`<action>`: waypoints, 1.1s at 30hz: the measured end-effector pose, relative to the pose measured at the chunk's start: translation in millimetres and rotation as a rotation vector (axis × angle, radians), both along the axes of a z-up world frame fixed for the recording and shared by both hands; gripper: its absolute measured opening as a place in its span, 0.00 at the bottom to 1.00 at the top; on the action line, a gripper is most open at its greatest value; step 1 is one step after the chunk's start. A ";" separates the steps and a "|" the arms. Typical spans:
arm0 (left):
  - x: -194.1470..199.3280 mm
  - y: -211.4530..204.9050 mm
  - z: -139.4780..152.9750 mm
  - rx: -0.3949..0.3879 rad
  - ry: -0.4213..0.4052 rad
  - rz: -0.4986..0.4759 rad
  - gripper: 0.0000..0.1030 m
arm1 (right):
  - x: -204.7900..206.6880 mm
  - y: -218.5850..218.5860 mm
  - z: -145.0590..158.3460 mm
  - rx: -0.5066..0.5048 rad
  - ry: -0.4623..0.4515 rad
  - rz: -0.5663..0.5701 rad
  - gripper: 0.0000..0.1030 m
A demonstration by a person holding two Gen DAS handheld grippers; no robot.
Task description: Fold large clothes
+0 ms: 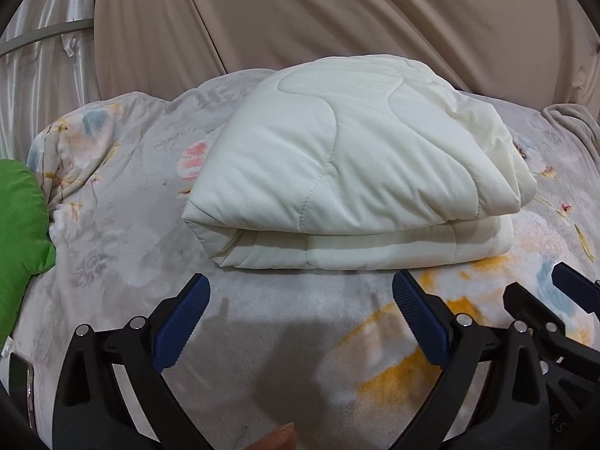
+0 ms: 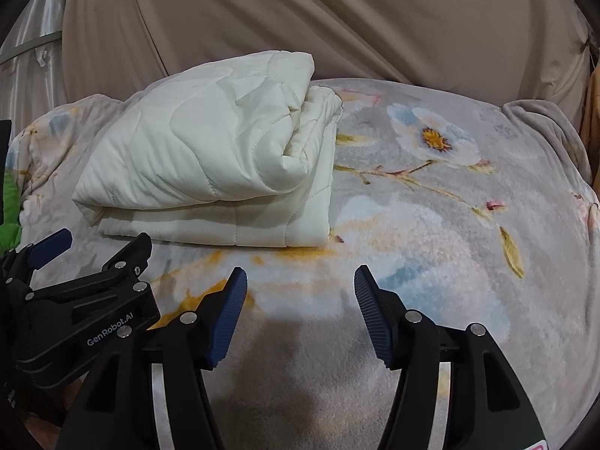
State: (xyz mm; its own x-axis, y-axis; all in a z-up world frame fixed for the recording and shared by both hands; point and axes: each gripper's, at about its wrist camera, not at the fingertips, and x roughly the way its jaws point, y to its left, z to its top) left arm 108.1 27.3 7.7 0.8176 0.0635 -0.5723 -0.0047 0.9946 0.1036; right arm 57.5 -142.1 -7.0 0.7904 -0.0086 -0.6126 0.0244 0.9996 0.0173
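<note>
The left gripper (image 1: 300, 292) stands wide open with nothing between its blue pads (image 1: 180, 322), hovering just above the floral blanket (image 1: 123, 262). The right gripper (image 2: 300, 285) is likewise spread and holds nothing; in the left wrist view it shows at four o'clock, close beside its partner. Ahead of the left gripper, at twelve o'clock, lies the cream quilt (image 1: 348, 172) — folded into a thick stack, its rounded fold facing the fingers. From the right wrist view the quilt (image 2: 210, 165) sits at about eleven o'clock. A green cushion (image 1: 18, 225) lies at nine o'clock, and a beige curtain (image 1: 337, 11) hangs behind.
</note>
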 end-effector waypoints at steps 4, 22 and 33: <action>-0.7 -1.7 -0.5 0.011 -0.005 0.005 0.93 | 0.1 -1.0 -1.2 0.009 -0.002 -0.004 0.57; 2.9 2.0 -5.1 0.012 0.020 0.024 0.92 | 0.8 4.9 -5.2 -0.014 0.004 -0.003 0.57; 3.0 2.8 -5.5 0.009 0.023 0.022 0.92 | 1.0 4.8 -5.7 -0.015 0.005 -0.002 0.57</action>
